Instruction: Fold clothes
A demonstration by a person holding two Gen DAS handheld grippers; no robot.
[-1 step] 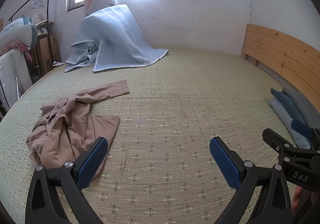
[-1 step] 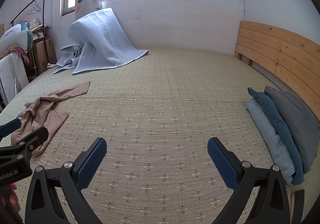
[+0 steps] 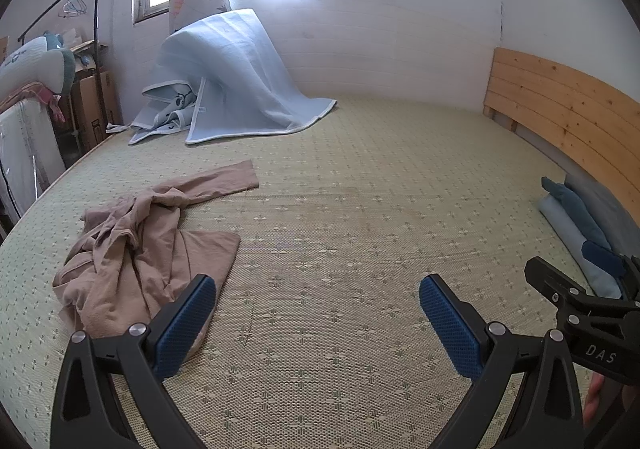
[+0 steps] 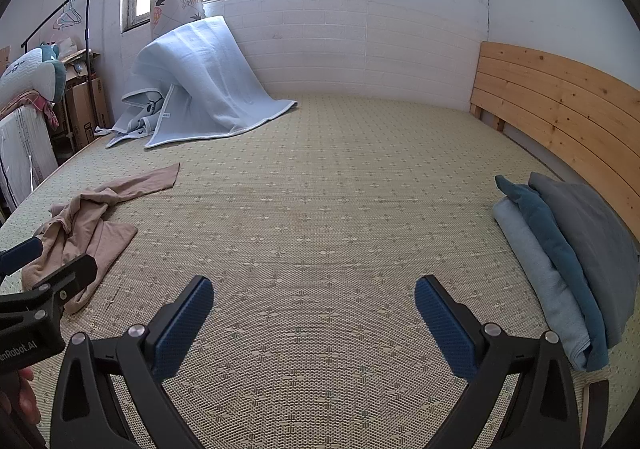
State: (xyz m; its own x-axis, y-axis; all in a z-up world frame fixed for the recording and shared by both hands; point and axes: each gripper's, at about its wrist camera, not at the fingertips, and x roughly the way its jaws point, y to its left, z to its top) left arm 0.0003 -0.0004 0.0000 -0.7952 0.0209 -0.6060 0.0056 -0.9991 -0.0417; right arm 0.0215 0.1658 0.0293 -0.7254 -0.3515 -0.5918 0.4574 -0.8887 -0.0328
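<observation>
A crumpled tan garment (image 3: 136,249) lies on the woven bed mat (image 3: 340,209), left of centre; it also shows in the right wrist view (image 4: 84,225). My left gripper (image 3: 318,309) is open and empty, hovering over the mat with its left finger (image 3: 184,321) just over the garment's near edge. My right gripper (image 4: 314,309) is open and empty over bare mat (image 4: 320,189), to the right of the garment. Each gripper shows at the edge of the other's view.
A stack of folded blue and grey clothes (image 4: 568,249) lies by the wooden headboard (image 4: 560,109) on the right. A light blue blanket (image 4: 200,89) is heaped at the far left against the wall. A clothes rack (image 3: 80,29) and boxes stand beyond the bed's left edge.
</observation>
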